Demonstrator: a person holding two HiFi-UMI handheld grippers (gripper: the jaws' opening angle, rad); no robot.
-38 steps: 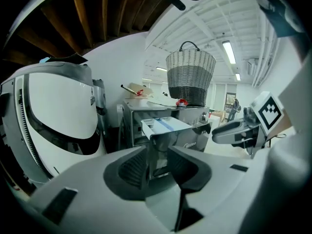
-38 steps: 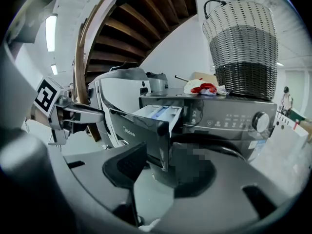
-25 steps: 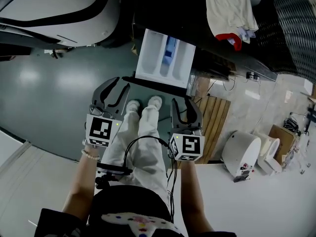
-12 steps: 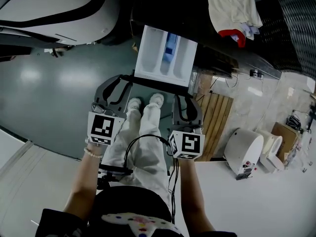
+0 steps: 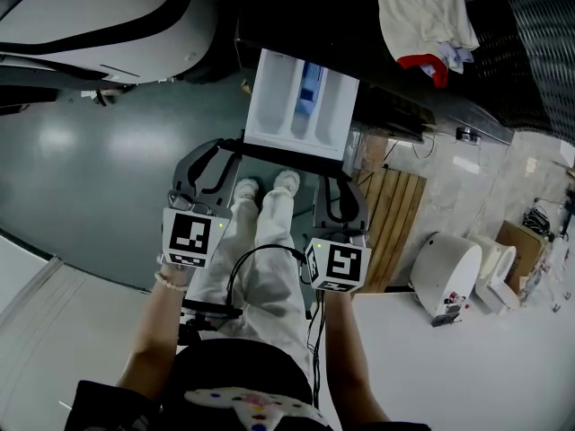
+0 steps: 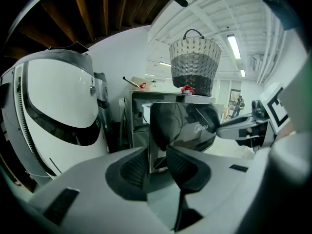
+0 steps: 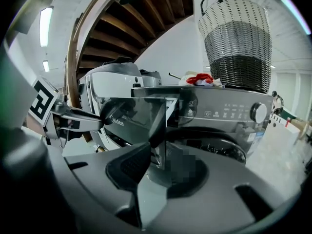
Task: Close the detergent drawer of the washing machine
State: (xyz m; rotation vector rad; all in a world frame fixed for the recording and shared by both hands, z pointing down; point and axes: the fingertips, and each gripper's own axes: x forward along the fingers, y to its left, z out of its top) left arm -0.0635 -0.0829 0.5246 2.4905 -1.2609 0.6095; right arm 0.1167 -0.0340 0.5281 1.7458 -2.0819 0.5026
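The detergent drawer (image 5: 301, 106) stands pulled out of the dark washing machine (image 5: 296, 25), its white compartments showing. Its glossy dark front panel (image 5: 286, 153) faces me. My left gripper (image 5: 226, 148) is at the panel's left end and my right gripper (image 5: 337, 180) at its right end. In the left gripper view the panel's edge (image 6: 157, 130) stands between the closing jaws of the left gripper (image 6: 157, 162), and I see no pad pressing on it. In the right gripper view the panel's edge (image 7: 160, 126) lies between the closing jaws of the right gripper (image 7: 158, 165); one pad is hidden by a mosaic patch.
A woven basket (image 5: 539, 43) and crumpled cloths (image 5: 418, 12) lie on top of the machine. A large white appliance (image 5: 81, 16) stands to the left. A wooden slat mat (image 5: 391, 223) and a round white device (image 5: 445, 277) are on the floor at right. My legs (image 5: 260, 232) are below the drawer.
Both grippers have edged up to the ends of the drawer's front panel. The drawer itself has not moved.
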